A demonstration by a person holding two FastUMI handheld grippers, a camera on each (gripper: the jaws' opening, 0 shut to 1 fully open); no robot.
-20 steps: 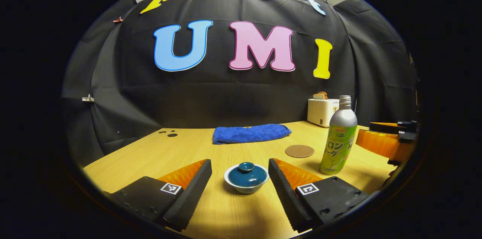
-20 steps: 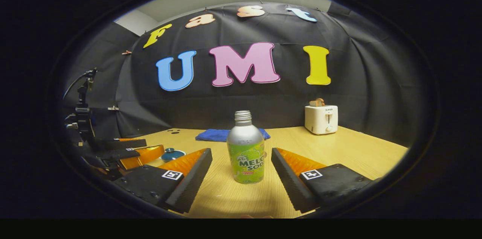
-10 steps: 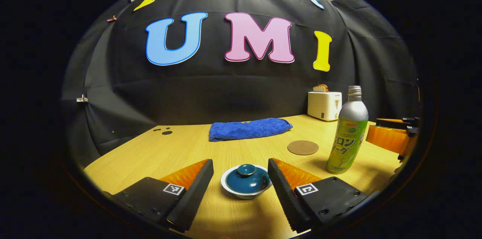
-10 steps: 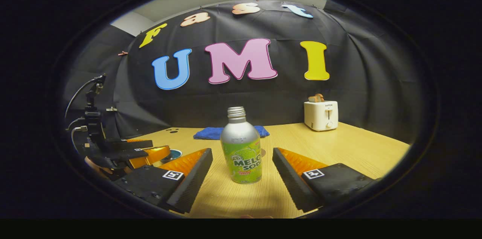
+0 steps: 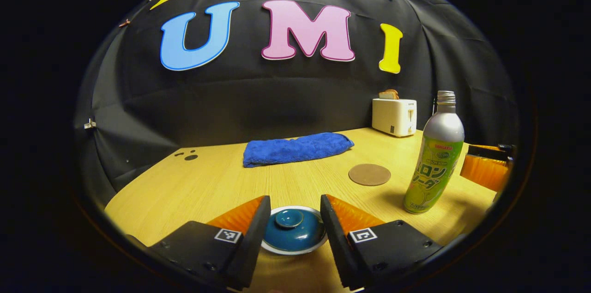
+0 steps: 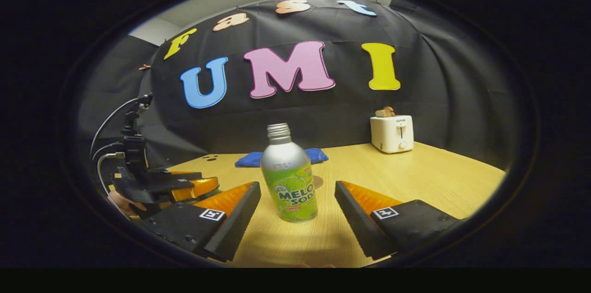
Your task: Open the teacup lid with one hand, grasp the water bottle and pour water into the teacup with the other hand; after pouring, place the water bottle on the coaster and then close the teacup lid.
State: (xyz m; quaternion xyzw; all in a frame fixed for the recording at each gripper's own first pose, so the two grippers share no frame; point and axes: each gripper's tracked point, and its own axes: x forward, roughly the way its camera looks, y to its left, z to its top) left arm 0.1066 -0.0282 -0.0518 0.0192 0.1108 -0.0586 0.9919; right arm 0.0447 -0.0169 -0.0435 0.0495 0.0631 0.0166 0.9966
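In the left gripper view the white teacup with its blue lid sits low between my left gripper's fingers. That gripper is open; the fingers flank the lid closely, and contact cannot be judged. The green and silver water bottle stands uncapped to the right, with the round brown coaster beside it. In the right gripper view the bottle stands upright just beyond my open right gripper, a little left of centre and untouched. The left gripper hangs low at the left.
A folded blue towel lies at the back of the wooden table. A white toaster with bread stands at the back right. The right gripper shows past the bottle. A hand holds the left gripper.
My left gripper has dropped and moved forward over the teacup, and its fingers have narrowed around the lid. The right gripper has edged slightly closer to the bottle.
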